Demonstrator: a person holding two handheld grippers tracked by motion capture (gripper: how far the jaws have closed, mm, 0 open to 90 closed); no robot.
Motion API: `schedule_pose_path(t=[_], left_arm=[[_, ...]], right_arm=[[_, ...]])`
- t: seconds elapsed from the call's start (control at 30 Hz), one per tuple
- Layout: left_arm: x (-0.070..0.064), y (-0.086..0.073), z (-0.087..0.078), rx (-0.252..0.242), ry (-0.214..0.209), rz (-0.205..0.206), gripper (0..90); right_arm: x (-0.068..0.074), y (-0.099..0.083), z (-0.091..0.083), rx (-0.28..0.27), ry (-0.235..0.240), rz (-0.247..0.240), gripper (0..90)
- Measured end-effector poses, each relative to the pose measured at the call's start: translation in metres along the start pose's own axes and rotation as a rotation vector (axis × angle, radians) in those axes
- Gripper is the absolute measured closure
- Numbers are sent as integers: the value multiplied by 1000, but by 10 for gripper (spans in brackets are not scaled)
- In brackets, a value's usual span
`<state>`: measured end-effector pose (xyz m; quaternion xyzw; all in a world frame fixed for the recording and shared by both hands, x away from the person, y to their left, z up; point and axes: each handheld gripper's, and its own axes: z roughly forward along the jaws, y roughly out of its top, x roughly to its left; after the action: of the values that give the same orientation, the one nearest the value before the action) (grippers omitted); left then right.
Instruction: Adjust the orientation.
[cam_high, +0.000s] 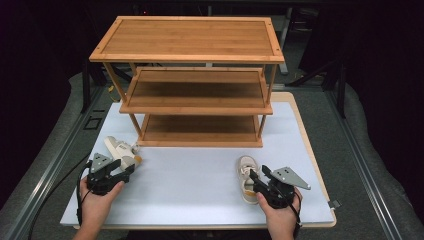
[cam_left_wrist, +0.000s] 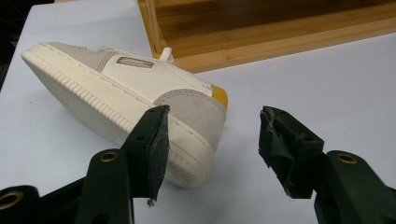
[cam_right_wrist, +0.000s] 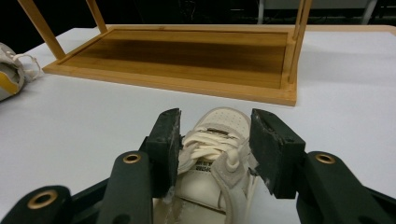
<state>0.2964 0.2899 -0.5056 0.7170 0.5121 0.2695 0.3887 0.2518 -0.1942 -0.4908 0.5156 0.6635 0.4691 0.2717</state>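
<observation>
Two cream and grey sneakers are on the white table. One sneaker (cam_high: 119, 149) (cam_left_wrist: 116, 93) lies on its side at the left, sole towards my left gripper (cam_high: 128, 169) (cam_left_wrist: 212, 140). That gripper is open just short of the heel, with nothing between its jaws. The other sneaker (cam_high: 245, 170) (cam_right_wrist: 219, 140) stands upright at the right, toe towards the rack. My right gripper (cam_high: 257, 176) (cam_right_wrist: 212, 140) is open, its jaws on either side of the laces and tongue. Whether its pads press on the sneaker is unclear.
A three-tier wooden rack (cam_high: 200, 110) (cam_left_wrist: 280, 32) (cam_right_wrist: 187, 51) stands at the back middle of the white mat (cam_high: 200, 180), with all its shelves bare. The left sneaker (cam_right_wrist: 9, 74) lies near the rack's front left leg. Dark floor surrounds the table.
</observation>
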Motion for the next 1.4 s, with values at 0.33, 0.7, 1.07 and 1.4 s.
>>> schedule_pose_path(t=[0.33,0.7,1.07,1.4], left_arm=[[7,-5,-9,26,14,-39,425],[29,-23,-22,72,25,-132,420],[36,-17,-27,28,89,-160,394],[45,0,-16,-4,95,-231,346]], right_arm=[[-6,-1,1,3,2,22,533],[-8,0,2,-1,0,23,529],[-10,-1,3,4,0,29,527],[-10,-1,2,2,-5,30,523]])
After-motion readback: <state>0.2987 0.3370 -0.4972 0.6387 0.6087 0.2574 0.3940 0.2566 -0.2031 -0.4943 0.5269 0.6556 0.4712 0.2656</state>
